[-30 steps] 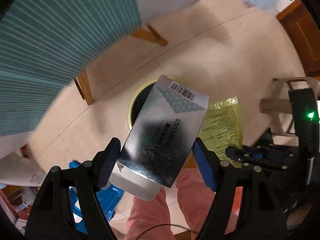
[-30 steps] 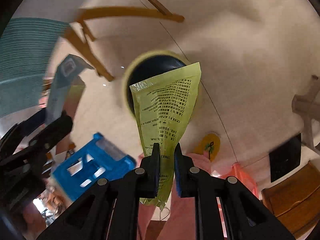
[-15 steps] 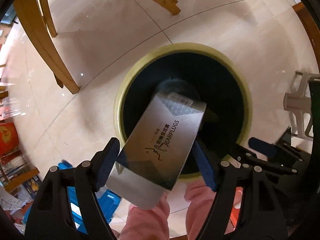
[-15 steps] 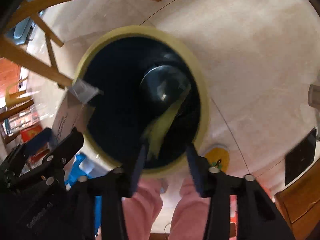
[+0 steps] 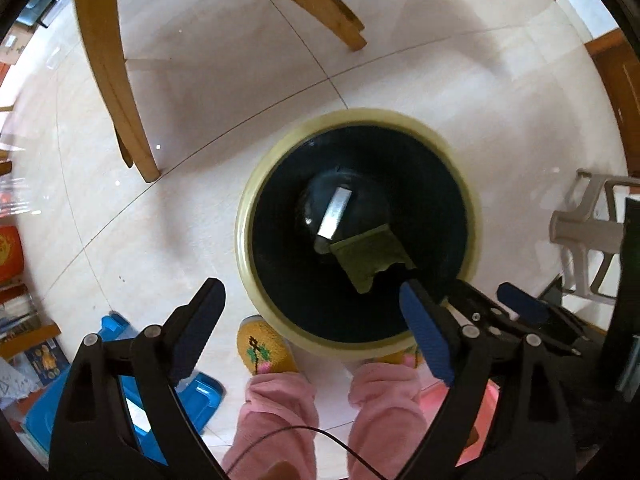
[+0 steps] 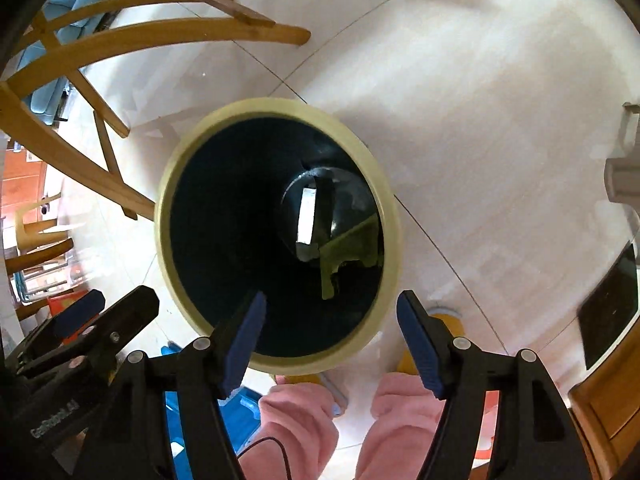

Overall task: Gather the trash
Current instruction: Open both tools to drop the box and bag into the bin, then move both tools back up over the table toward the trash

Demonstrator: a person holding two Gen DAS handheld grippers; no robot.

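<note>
Both pieces have dropped since you spread the jaws: the earplug box (image 5: 335,213) and yellow packet (image 5: 370,257) lie in the bin (image 5: 245,216) (rim directly below), your left gripper (image 5: 316,322) and right gripper (image 6: 332,338) just opened, empty.

This looks like a room in a home. The floor (image 5: 440,40) has big shiny cream tiles. Wooden chair legs (image 5: 120,92) stand on it, and more bent wooden chair parts (image 6: 80,60) show in the other view. A round trash bin (image 5: 256,184) with a pale yellow rim sits on the floor. A person stands by it in soft pink pants (image 5: 280,412) and a yellow slipper (image 5: 264,344). A blue plastic stool (image 5: 200,396) is near the feet. A gray plastic chair (image 5: 588,236) stands off to the side.
</note>
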